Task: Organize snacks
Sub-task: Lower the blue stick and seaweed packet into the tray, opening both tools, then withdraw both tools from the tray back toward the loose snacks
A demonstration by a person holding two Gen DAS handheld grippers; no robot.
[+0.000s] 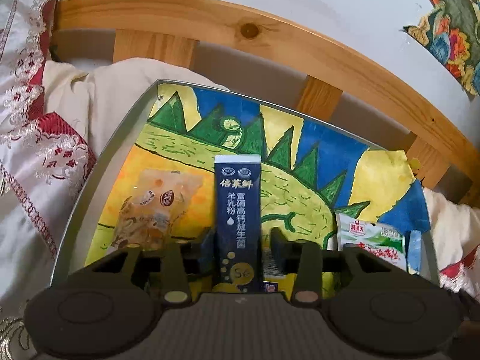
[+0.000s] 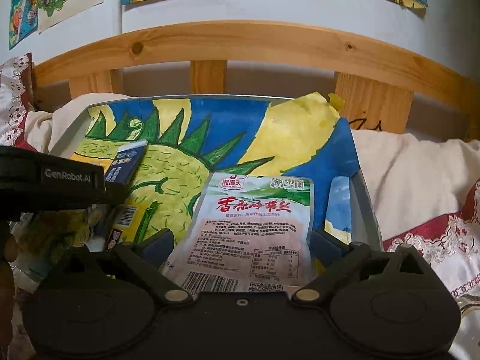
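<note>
Fingers of your left gripper (image 1: 243, 237) stand apart around the dark blue stick pack (image 1: 238, 210) without pinching it, so a careless lift could drag it. Your right gripper (image 2: 243, 240) is spread wide astride the white seaweed packet (image 2: 255, 225) (slippery film, I'd guess). Both snacks lie on the painted tray (image 1: 120, 138); beyond, soft bedding could tip it.

Tray wall (image 2: 364, 198) hems the packet (image 2: 252, 228) rightward.
</note>
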